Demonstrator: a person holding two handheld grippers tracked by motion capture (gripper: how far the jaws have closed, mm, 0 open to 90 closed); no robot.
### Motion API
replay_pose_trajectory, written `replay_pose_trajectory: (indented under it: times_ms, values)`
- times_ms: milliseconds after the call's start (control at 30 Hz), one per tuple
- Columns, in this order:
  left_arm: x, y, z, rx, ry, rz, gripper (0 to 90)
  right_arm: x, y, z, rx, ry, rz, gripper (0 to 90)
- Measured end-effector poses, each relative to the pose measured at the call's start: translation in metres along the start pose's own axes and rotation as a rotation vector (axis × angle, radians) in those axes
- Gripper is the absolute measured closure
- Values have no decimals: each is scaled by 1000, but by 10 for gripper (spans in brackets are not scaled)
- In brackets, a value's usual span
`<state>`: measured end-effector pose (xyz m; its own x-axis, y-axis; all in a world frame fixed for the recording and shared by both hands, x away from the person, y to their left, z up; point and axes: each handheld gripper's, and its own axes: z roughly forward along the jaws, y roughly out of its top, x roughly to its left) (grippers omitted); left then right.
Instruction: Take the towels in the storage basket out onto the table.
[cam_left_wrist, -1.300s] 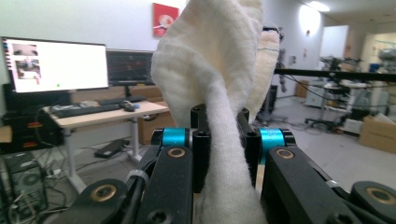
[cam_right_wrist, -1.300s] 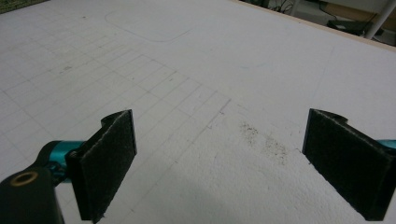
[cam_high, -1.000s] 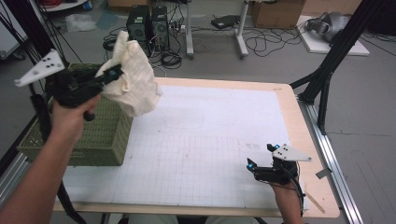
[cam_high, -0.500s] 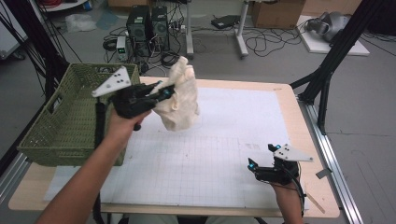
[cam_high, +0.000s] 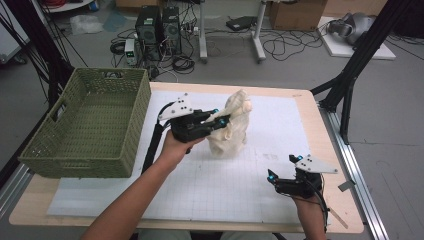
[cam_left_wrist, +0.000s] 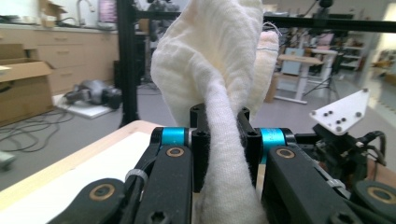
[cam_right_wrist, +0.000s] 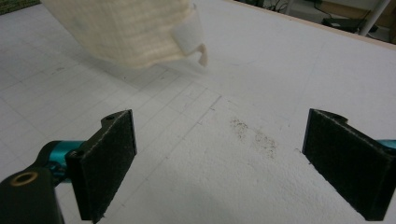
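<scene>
Cloth (cam_high: 231, 127) carried from basket (cam_high: 85, 125) (apparently touching table), left gripper (cam_high: 220, 120) clamping it, right gripper (cam_high: 285, 167) open.

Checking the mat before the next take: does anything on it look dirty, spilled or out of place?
A dark speckled smudge marks the white gridded mat between the open jaws of the right hand-held gripper. Otherwise nothing stands out: the cream cloth hangs bunched from the left hand-held gripper, and the green basket sits upright at the table's left.

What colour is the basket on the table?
Olive green basket; the high view shows it best.
</scene>
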<state>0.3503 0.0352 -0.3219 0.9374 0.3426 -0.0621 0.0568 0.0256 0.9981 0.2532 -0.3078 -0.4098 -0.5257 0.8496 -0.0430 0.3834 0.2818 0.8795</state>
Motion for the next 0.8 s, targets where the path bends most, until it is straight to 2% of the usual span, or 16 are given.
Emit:
replay_pose_trajectory:
  times_ms: [167,300,467,633,700,800]
  values:
    - [-4,-25,11,32,-17,-1,797,0,-1,0,5,1,1,91]
    - [-4,-60,13,77,-6,-50,792,0,-1,0,8,1,2,91]
    - [-2,-87,1,168,19,-73,781,0,-2,0,9,1,8,91]
    - [-1,-109,-15,287,47,-57,743,0,-2,1,14,2,0,91]
    - [-1,-115,-21,313,63,-58,726,1,-1,2,18,4,2,91]
    - [0,-118,-28,373,65,-63,679,2,-1,2,17,2,2,91]
